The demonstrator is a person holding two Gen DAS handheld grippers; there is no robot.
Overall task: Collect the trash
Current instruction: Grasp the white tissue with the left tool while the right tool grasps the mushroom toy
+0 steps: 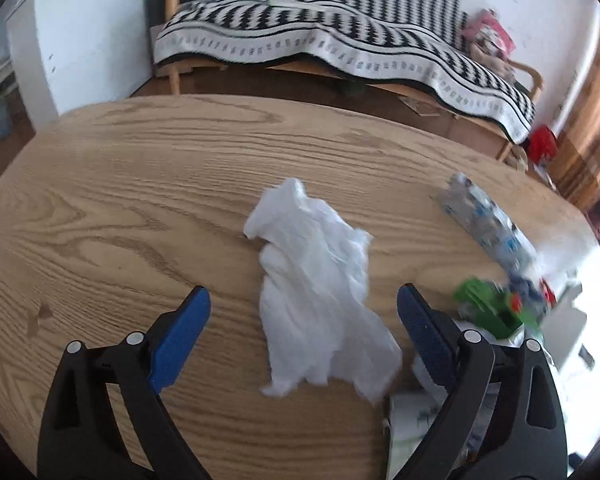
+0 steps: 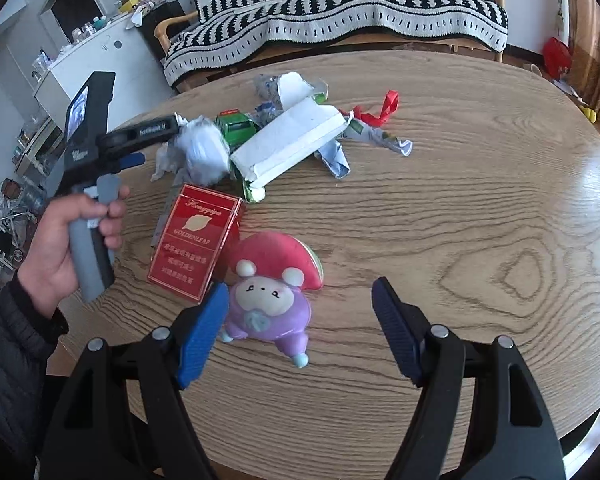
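Observation:
My left gripper [image 1: 304, 304] is open just above the wooden table [image 1: 120, 200], its blue pads on either side of a crumpled white tissue [image 1: 320, 276] that lies loose between them. In the right wrist view the same tissue [image 2: 204, 152] lies at the left end of a trash pile: a white torn carton [image 2: 288, 140], a green wrapper [image 2: 238, 126], a red ribbon [image 2: 384, 110] and a red cigarette pack [image 2: 196, 240]. My right gripper [image 2: 300, 300] is open and empty over a pink and purple plush toy [image 2: 272, 292].
A silver printed wrapper [image 1: 484, 220] and green packaging [image 1: 488, 308] lie right of the tissue. A sofa with a black and white blanket [image 2: 340, 12] stands behind the table, a white cabinet [image 1: 80, 40] at the left. The hand holding the left gripper [image 2: 72, 240] is at the table's left edge.

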